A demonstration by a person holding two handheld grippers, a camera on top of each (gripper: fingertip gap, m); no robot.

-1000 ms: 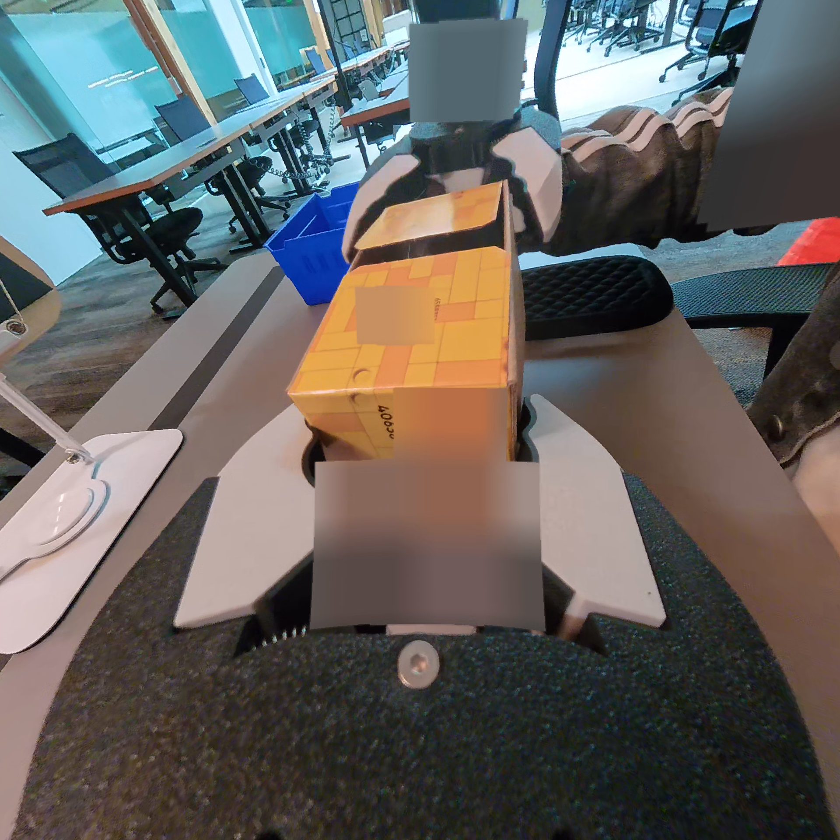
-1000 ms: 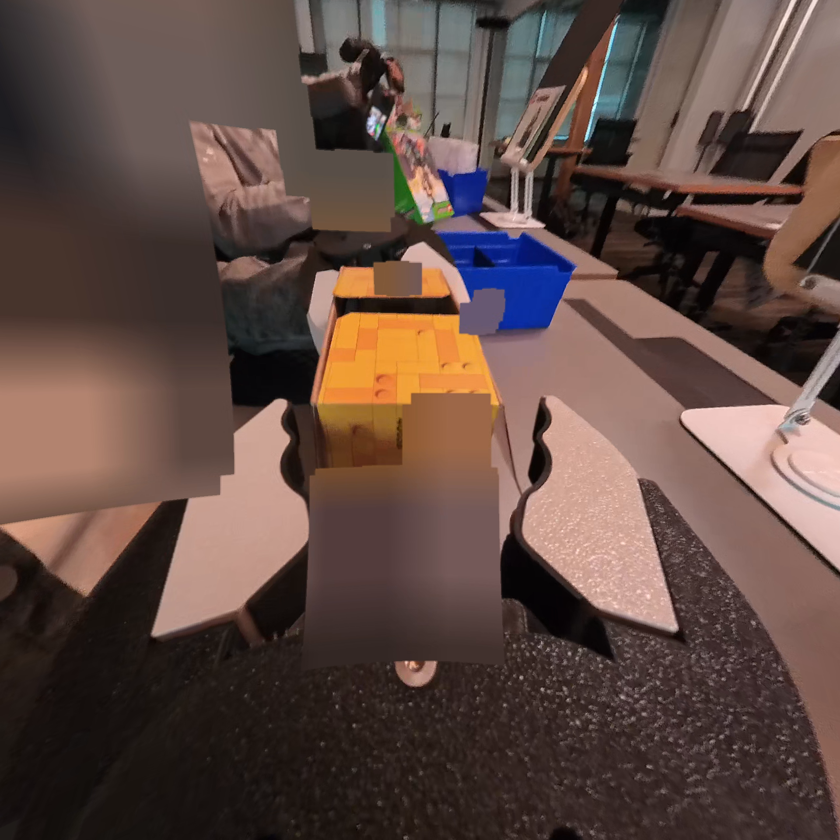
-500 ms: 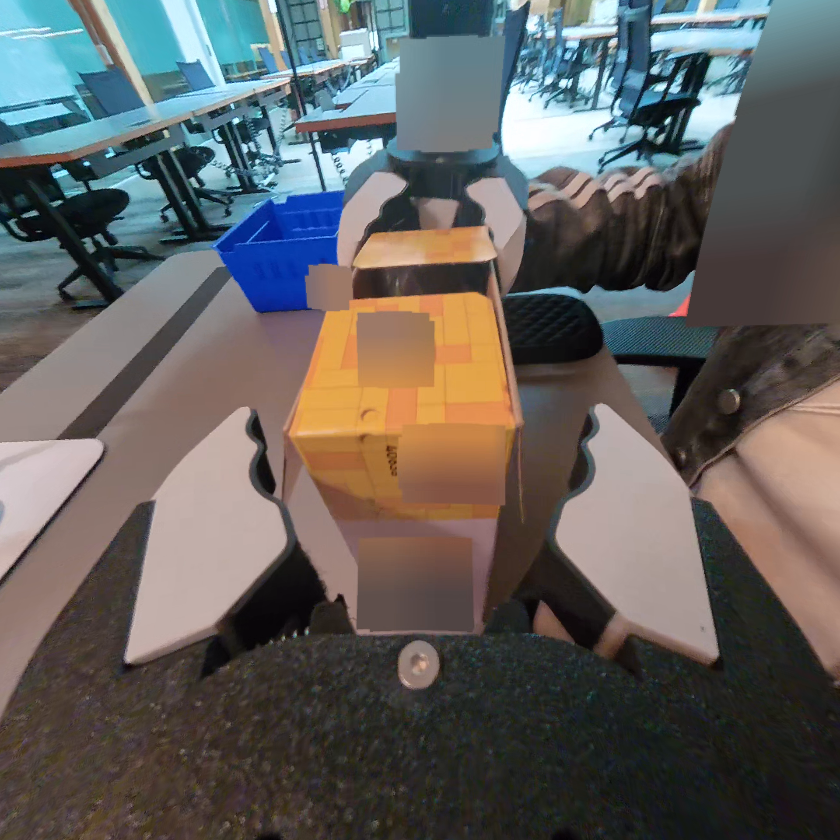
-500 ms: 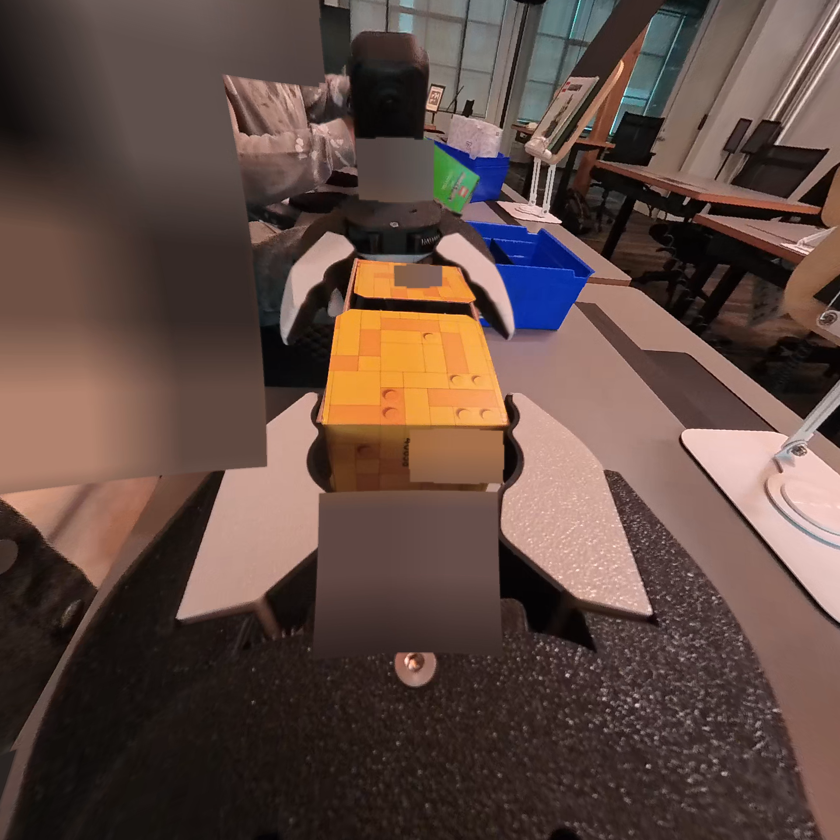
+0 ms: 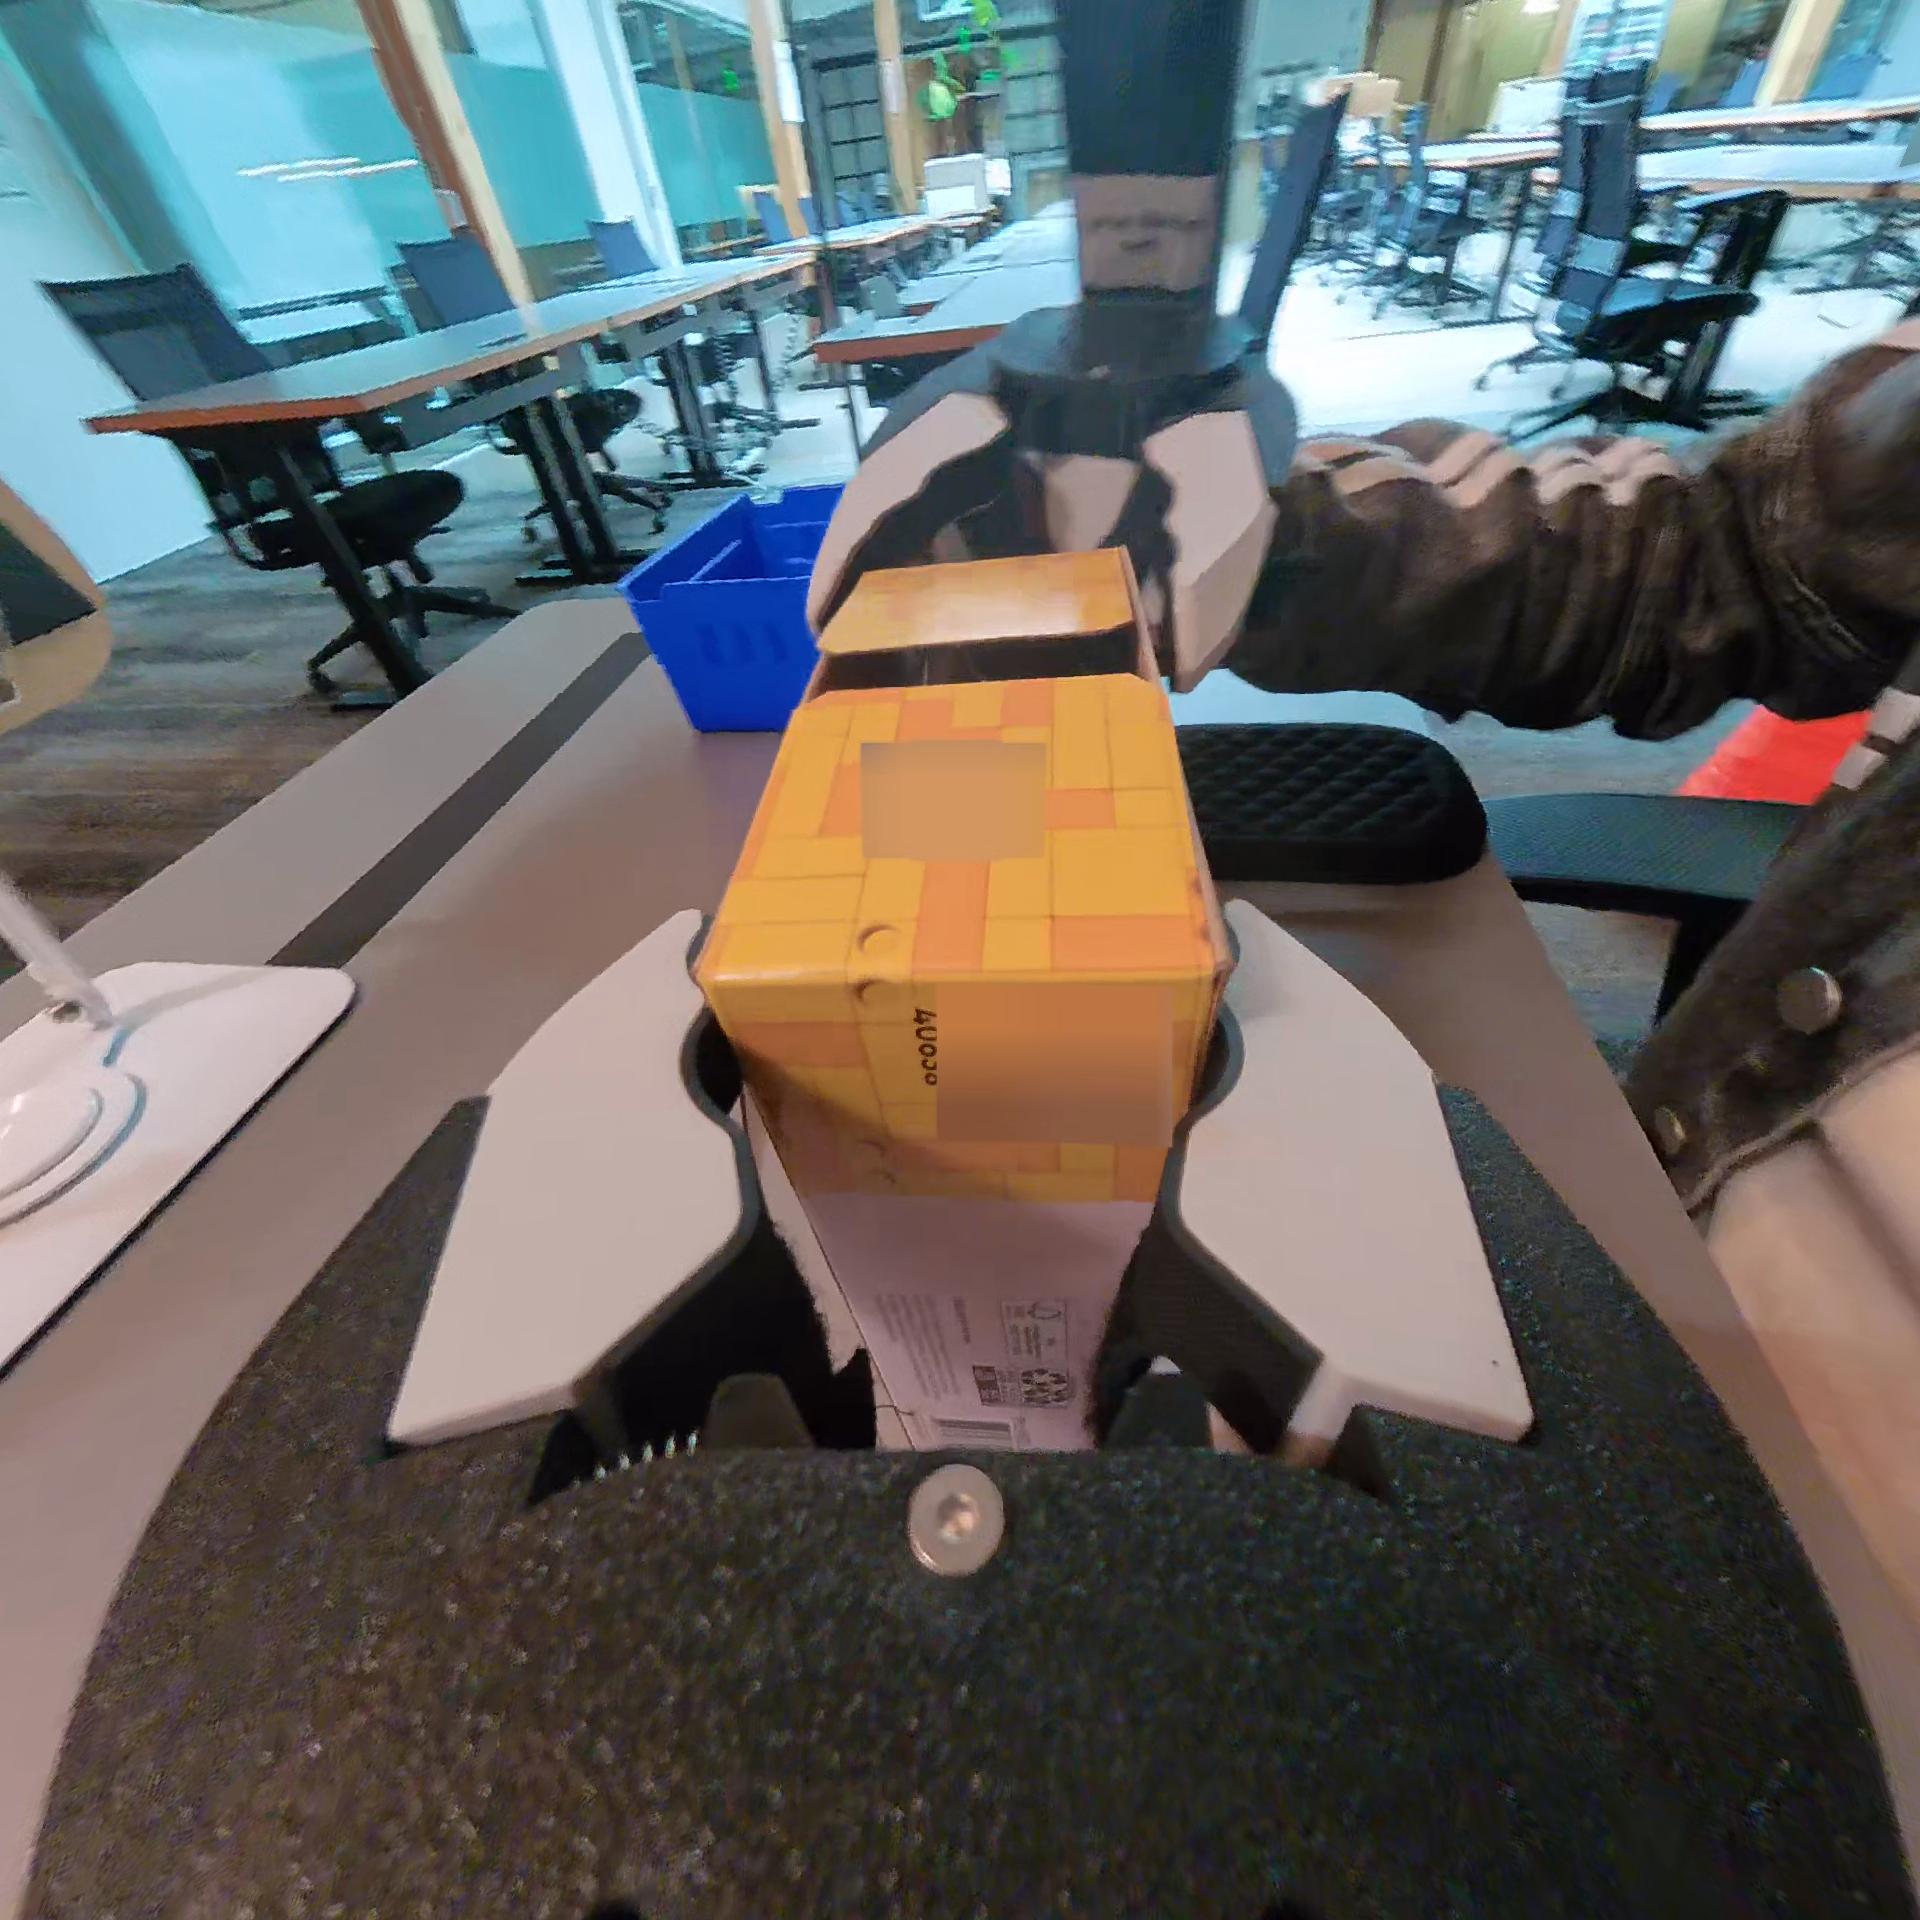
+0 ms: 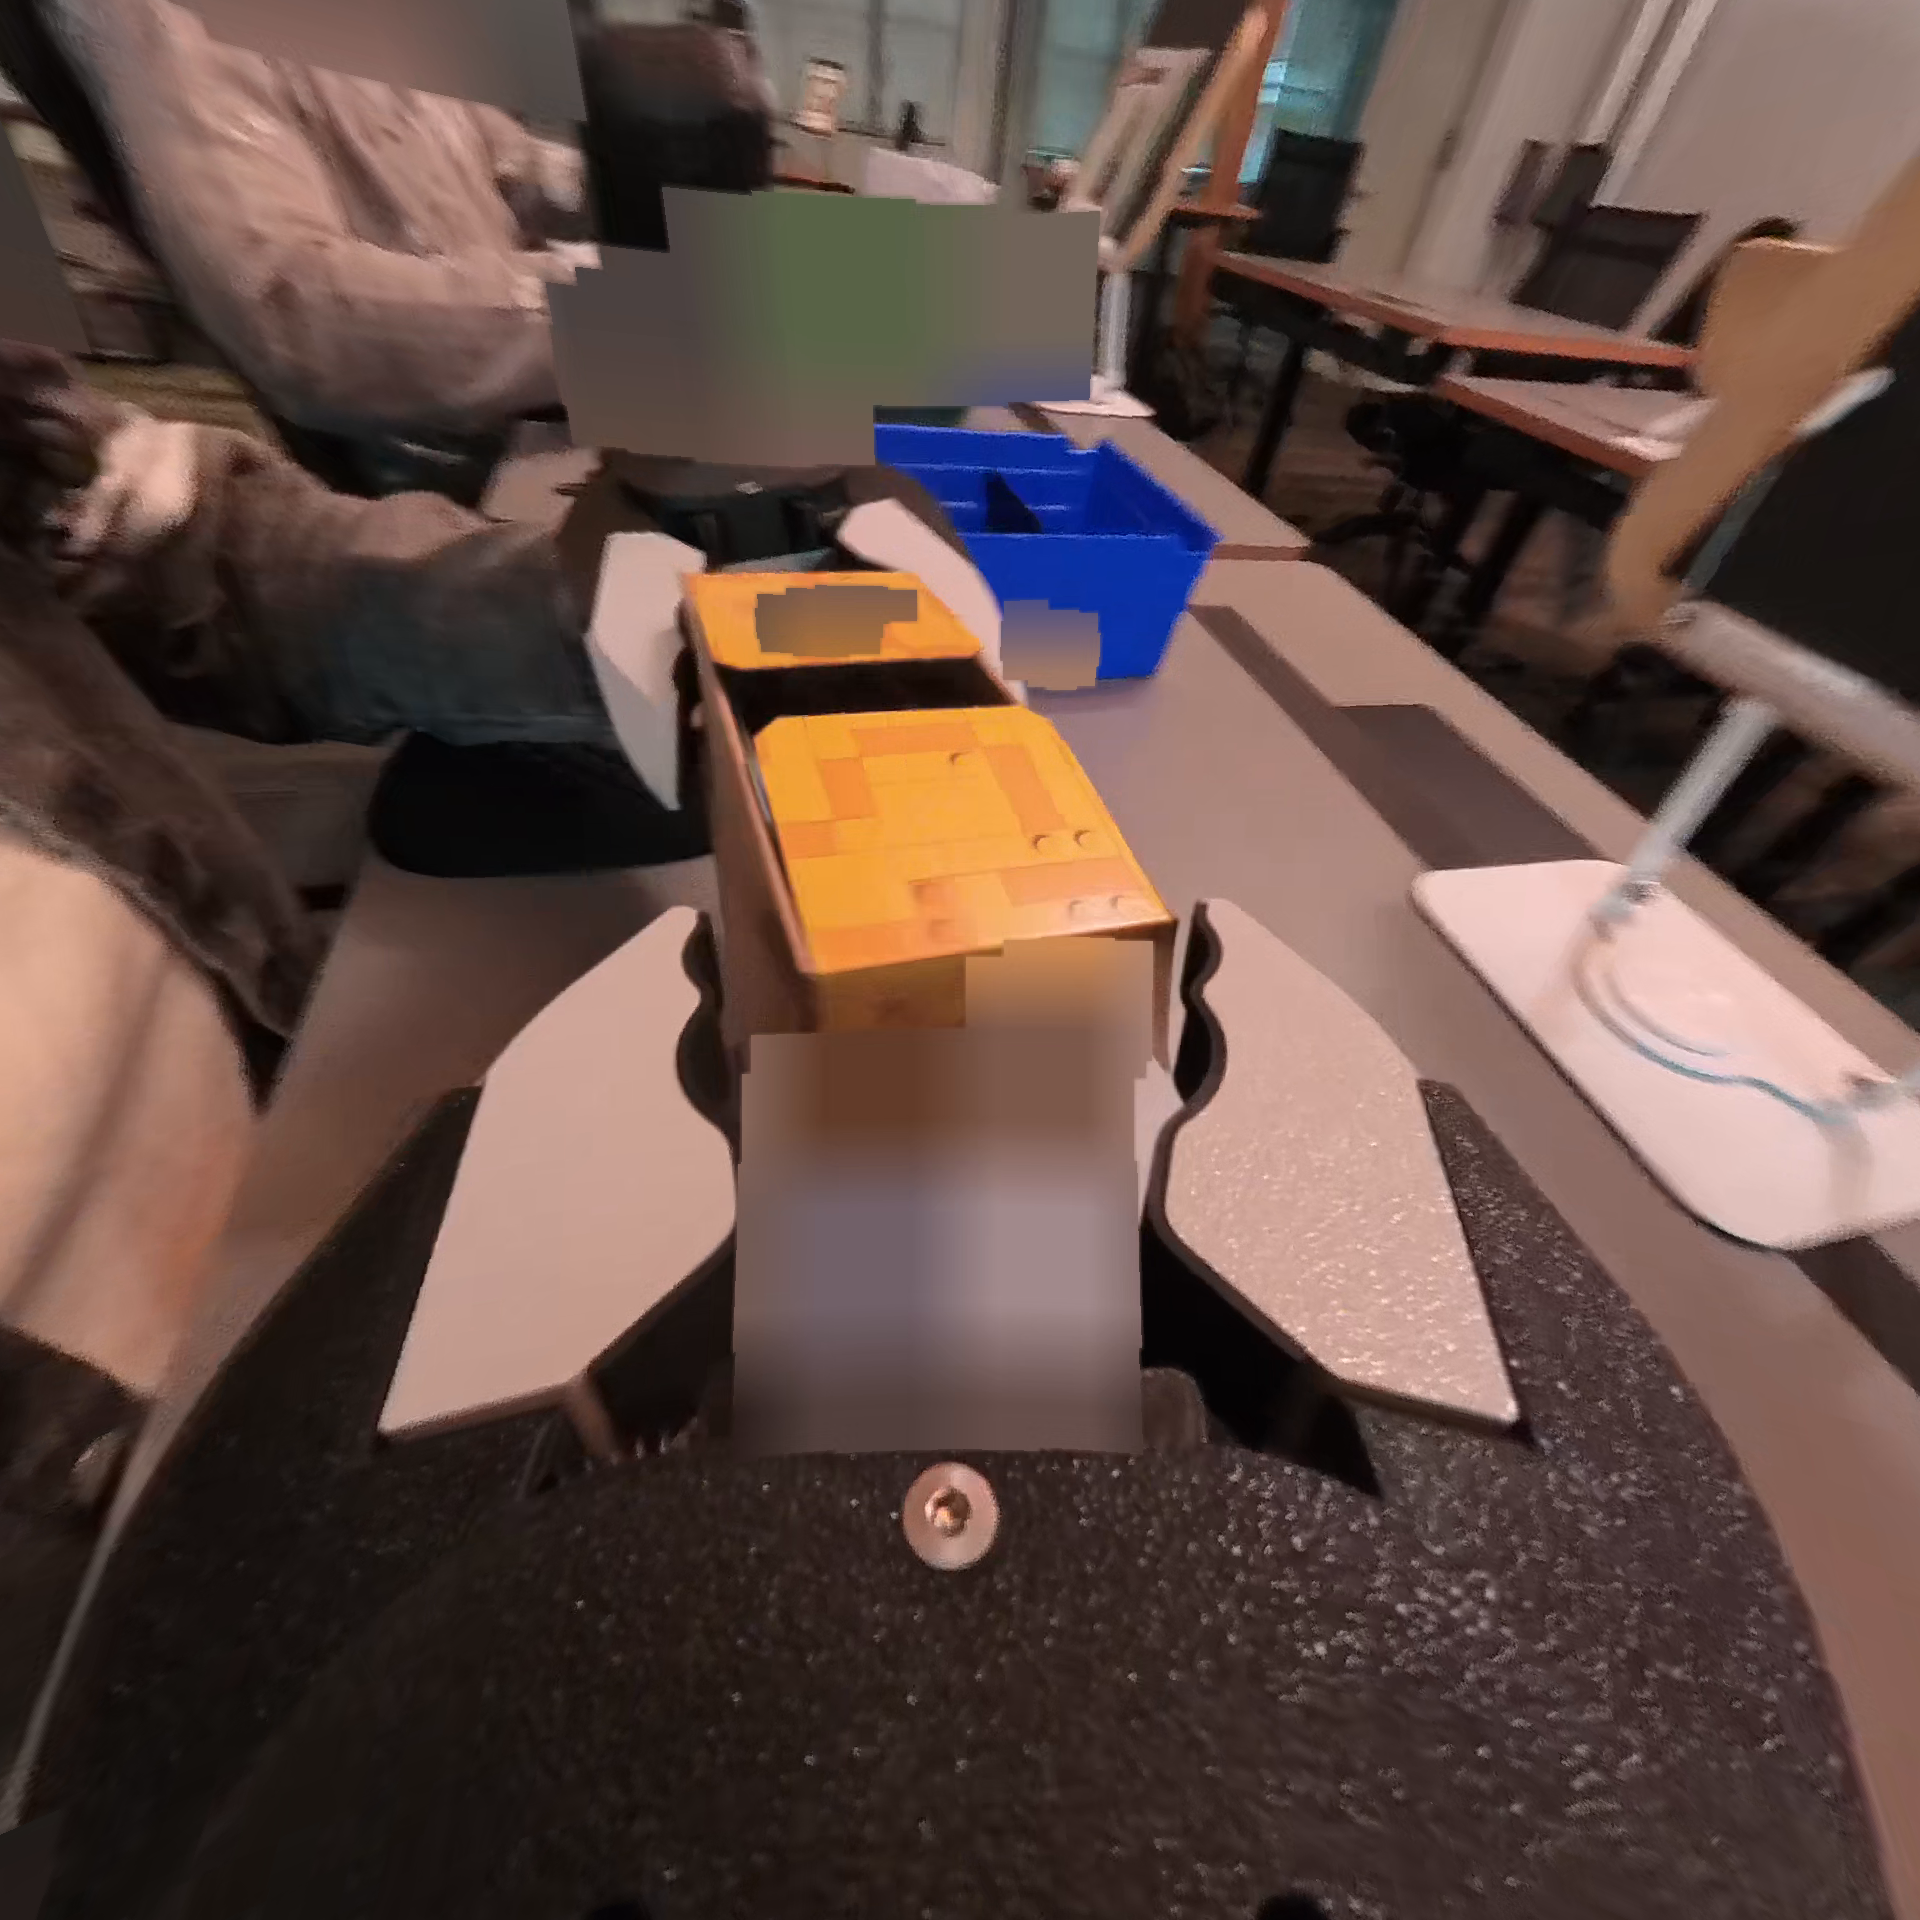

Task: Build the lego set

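A yellow and orange Lego box (image 5: 977,831) hangs lengthwise between my two grippers above the grey table (image 5: 468,831). Its top shows two flaps with a dark open gap between them. My left gripper (image 5: 961,930) is shut on the near end of the box in the left wrist view, with both fingers pressed on its sides. My right gripper (image 5: 1039,540) clasps the far end there. In the right wrist view, my right gripper (image 6: 940,925) is shut on the box (image 6: 935,810), and the left gripper (image 6: 800,582) holds the far end.
A blue bin (image 5: 727,644) stands on the table behind the box; it also shows in the right wrist view (image 6: 1081,540). A white lamp base (image 5: 135,1091) lies at the table's side. A black chair armrest (image 5: 1320,800) and a person's dark sleeve (image 5: 1558,582) are close by. The gap from one gripper's tips to the other's is roughly 8 centimeters.
My left gripper, open half a second ago, has shut on the box end again. My right gripper stays shut on the other end. The box has turned slightly in the right wrist view.
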